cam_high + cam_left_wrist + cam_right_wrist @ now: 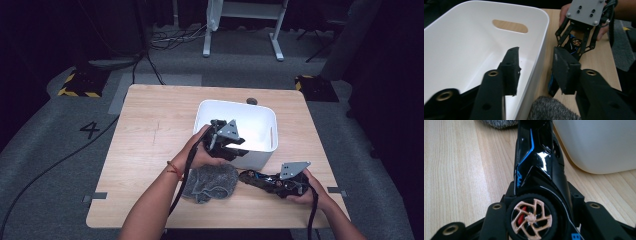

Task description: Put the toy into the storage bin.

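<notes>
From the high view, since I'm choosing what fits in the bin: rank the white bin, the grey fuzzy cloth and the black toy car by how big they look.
1. white bin, clearly largest.
2. grey fuzzy cloth, partly under the left forearm, so maybe larger.
3. black toy car, smallest, its rear hidden in the right claw.

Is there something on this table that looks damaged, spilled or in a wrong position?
Nothing looks damaged or spilled. The black toy car lies on its side, wheel up, but only because the right gripper clamps it that way. The grey cloth lies crumpled beside the white bin, which stands upright.
</notes>
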Demonstrator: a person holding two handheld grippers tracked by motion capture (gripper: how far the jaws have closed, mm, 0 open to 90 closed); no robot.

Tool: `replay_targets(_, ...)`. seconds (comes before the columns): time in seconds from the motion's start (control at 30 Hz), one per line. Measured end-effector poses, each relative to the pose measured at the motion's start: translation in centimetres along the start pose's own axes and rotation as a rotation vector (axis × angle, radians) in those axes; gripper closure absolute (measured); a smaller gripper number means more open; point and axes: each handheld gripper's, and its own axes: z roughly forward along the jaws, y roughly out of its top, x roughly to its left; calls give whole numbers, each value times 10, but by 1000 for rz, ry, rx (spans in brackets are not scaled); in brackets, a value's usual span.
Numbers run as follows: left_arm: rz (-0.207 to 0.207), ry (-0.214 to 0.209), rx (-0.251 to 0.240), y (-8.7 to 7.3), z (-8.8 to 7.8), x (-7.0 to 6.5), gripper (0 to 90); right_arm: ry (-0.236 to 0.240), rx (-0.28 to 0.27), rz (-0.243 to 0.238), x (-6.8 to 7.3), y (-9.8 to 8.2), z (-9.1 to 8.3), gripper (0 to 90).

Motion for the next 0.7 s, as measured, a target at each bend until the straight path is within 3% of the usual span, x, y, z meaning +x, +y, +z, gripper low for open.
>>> replay_targets(0.27, -59, 144, -12, -24, -34, -4, 431, -10, 6, -4, 0, 1, 1, 574)
replay_targets(0.43, -87, 195, -21, -38, -53, -7, 398, -12, 3, 3, 0, 1, 1, 573)
replay_targets(0.53, -116, 230, -36, -49, -64, -8, 332, -17, 3, 4, 0, 2, 0, 562)
replay_targets(0.7, -145, 316, -55, -69, -83, -16, 260, -32, -14, 16, -1, 4, -1, 524)
